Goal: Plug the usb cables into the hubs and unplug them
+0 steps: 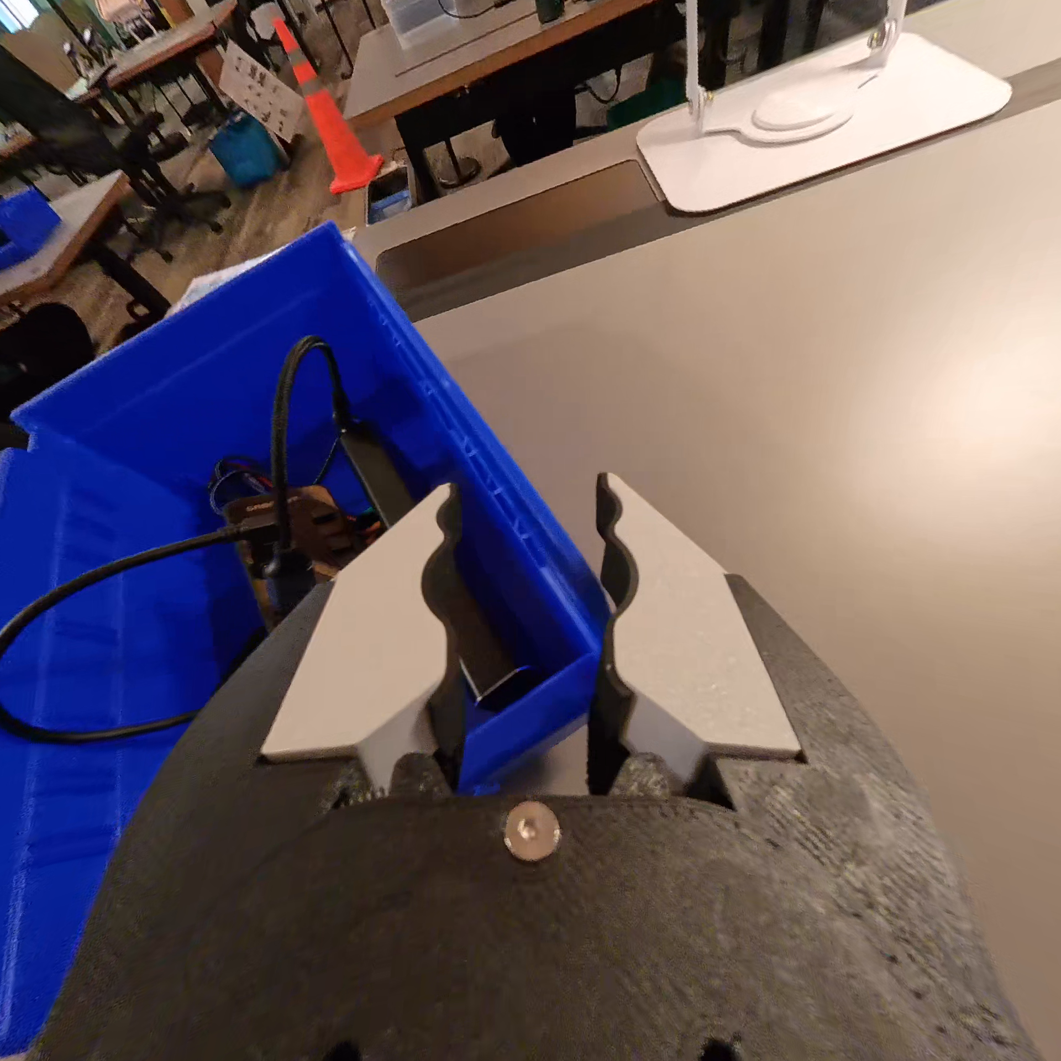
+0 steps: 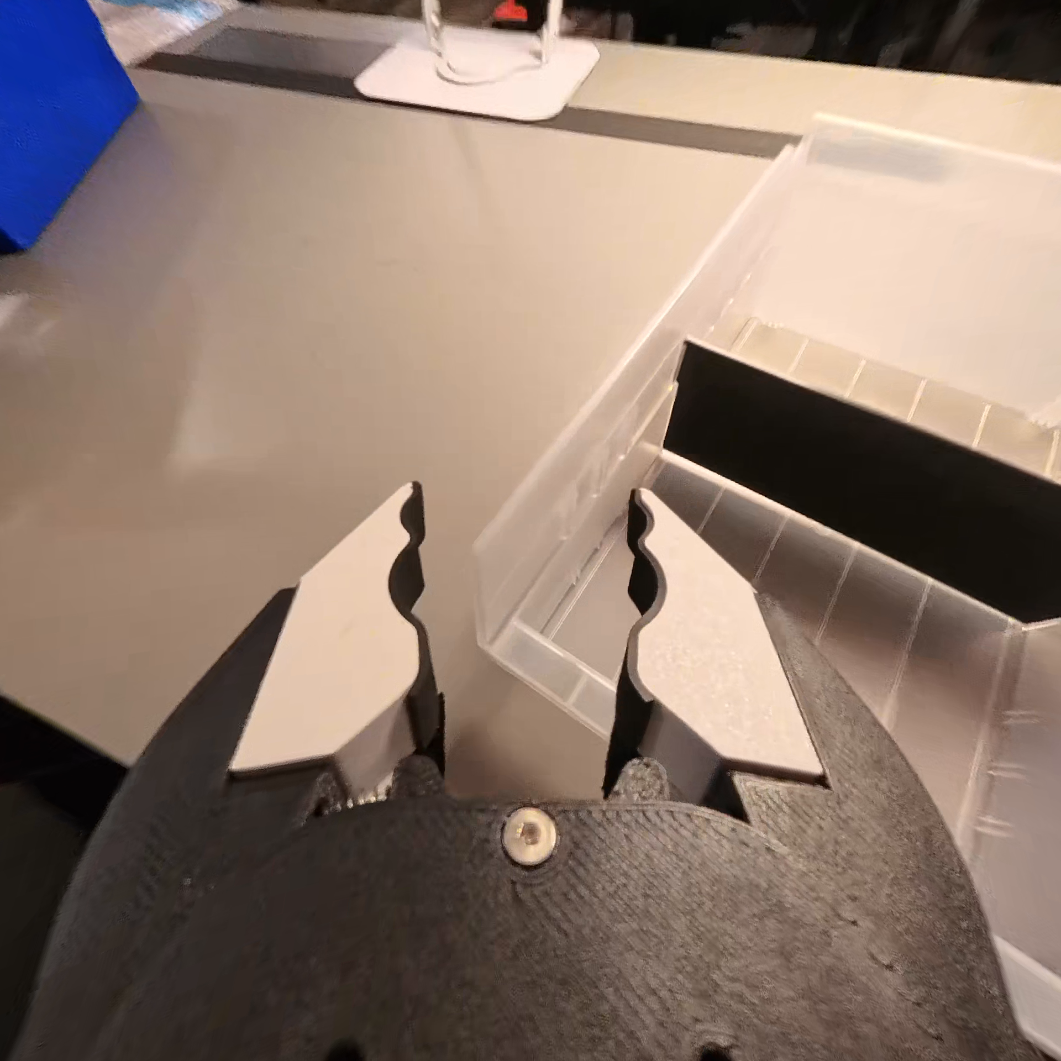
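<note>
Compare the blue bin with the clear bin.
The blue bin is opaque; the clear bin is see-through. The blue bin holds black cables and a dark hub; the clear bin shows only a black divider. The blue bin sits by the left gripper, the clear bin by the right gripper. Both rest on the table.

Bare table between two bins

The left gripper was open, with a wide gap between its two fingers, and it held nothing. It tipped down and leaned a bit to the left. The right gripper was open too, its fingers apart and empty. It also pointed forward and down.
</note>
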Available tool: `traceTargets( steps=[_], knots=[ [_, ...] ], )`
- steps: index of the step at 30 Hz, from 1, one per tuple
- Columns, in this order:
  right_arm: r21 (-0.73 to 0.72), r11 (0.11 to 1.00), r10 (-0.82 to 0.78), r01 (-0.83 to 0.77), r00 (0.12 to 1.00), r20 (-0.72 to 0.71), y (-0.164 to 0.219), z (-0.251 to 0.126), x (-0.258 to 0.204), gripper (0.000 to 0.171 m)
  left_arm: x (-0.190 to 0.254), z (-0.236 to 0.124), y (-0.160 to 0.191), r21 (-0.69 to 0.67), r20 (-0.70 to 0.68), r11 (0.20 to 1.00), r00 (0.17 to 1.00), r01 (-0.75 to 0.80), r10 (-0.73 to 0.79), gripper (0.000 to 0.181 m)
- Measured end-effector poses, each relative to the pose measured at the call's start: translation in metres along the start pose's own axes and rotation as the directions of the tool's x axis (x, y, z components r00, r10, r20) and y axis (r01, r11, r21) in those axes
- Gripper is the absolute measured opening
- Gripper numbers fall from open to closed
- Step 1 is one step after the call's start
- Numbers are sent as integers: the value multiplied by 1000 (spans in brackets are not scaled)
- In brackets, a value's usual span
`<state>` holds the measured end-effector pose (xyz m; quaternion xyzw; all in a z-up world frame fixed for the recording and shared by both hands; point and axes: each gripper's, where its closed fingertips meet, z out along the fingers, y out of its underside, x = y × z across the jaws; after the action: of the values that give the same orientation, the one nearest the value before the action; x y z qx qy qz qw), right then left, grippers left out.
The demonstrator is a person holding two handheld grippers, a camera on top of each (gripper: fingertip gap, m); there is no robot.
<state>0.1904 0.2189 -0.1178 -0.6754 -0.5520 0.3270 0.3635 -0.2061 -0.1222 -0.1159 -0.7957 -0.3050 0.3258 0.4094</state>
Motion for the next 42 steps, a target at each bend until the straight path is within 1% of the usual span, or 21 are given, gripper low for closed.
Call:
traceTargets(
  steps=[1,2,4,6,7,8,10,13,17,19,22,24,26,29,32,35,42],
  knots=[
    [-17,1000,-10,9,999,-49,5,7,4,67,4,1,0,7,-1,999,999,-32,32,42],
    [-28,999,-25,23,994,-103,9,12,9,58,6,0,1,16,6,999,999,-48,48,35],
    [-26,999,-47,43,988,-150,11,20,14,44,2,-6,2,28,46,998,997,-61,60,25],
    [6,999,-41,42,982,-186,7,23,21,32,-11,-15,8,33,105,997,992,-73,69,14],
    [13,999,-37,41,973,-228,6,23,29,25,-21,-20,14,31,140,997,988,-71,66,10],
    [18,999,-40,46,961,-273,5,21,38,20,-32,-26,19,32,173,997,983,-68,62,6],
    [27,998,-37,49,944,-329,6,19,54,12,-50,-39,31,47,189,998,982,-31,22,7],
    [27,998,-45,58,936,-348,7,14,70,3,-72,-61,49,42,193,999,981,8,-16,8],
    [32,999,-18,30,951,-309,10,9,77,3,-77,-95,69,29,174,999,984,38,-43,8],
    [33,999,-25,37,947,-319,10,9,81,3,-80,-110,77,23,200,999,979,30,-34,8],
    [33,998,-32,45,945,-327,9,10,87,3,-87,-121,85,23,221,1000,975,2,-7,8],
    [32,998,-38,52,943,-331,8,11,91,3,-94,-120,87,29,202,999,979,-13,7,6],
    [33,998,-35,48,945,-325,7,11,96,3,-103,-119,89,21,195,1000,981,9,-13,6],
    [34,998,-38,52,946,-321,8,10,102,3,-117,-116,92,11,196,999,980,-30,28,6],
    [34,998,-41,55,947,-320,9,7,108,3,-127,-110,92,31,166,999,986,-6,1,6],
    [34,998,-42,56,945,-323,9,7,114,3,-139,-104,93,23,171,999,985,-22,18,6],
    [35,998,-44,58,943,-329,8,6,126,3,-149,-98,93,23,149,999,988,-37,33,6]
  ],
)
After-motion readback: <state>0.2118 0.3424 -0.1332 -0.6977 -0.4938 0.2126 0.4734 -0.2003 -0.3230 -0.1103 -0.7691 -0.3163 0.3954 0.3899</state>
